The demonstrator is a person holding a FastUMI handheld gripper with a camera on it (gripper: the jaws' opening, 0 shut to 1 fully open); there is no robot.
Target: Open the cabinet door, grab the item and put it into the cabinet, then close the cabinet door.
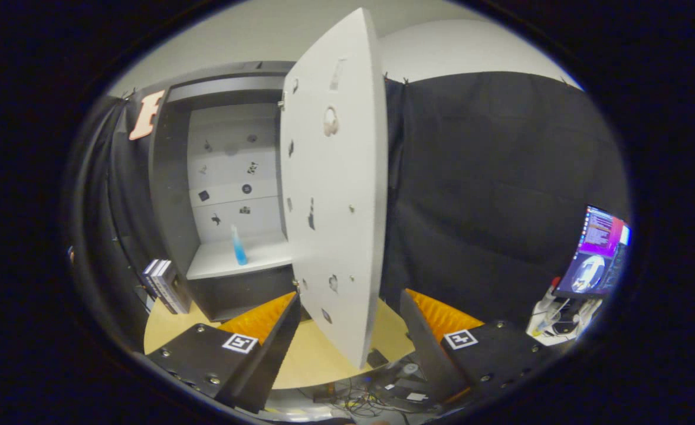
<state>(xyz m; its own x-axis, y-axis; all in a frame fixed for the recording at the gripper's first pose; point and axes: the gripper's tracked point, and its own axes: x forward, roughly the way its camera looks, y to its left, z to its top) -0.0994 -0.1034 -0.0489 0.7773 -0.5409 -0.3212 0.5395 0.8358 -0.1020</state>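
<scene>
The cabinet door (335,177) stands wide open. The blue bottle (239,246) already stands inside the cabinet (173,195), on its shelf. The gripper (347,330) holds nothing; its fingers are spread wide around the door's edge, probably to push it shut.

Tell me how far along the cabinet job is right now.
The door of the cabinet stands wide open, and a blue bottle stands upright on the lower shelf, so opening and placing look done. The gripper is open and holds nothing; the door's lower edge hangs between its fingers, seemingly untouched. What is left is swinging the door shut.
</scene>
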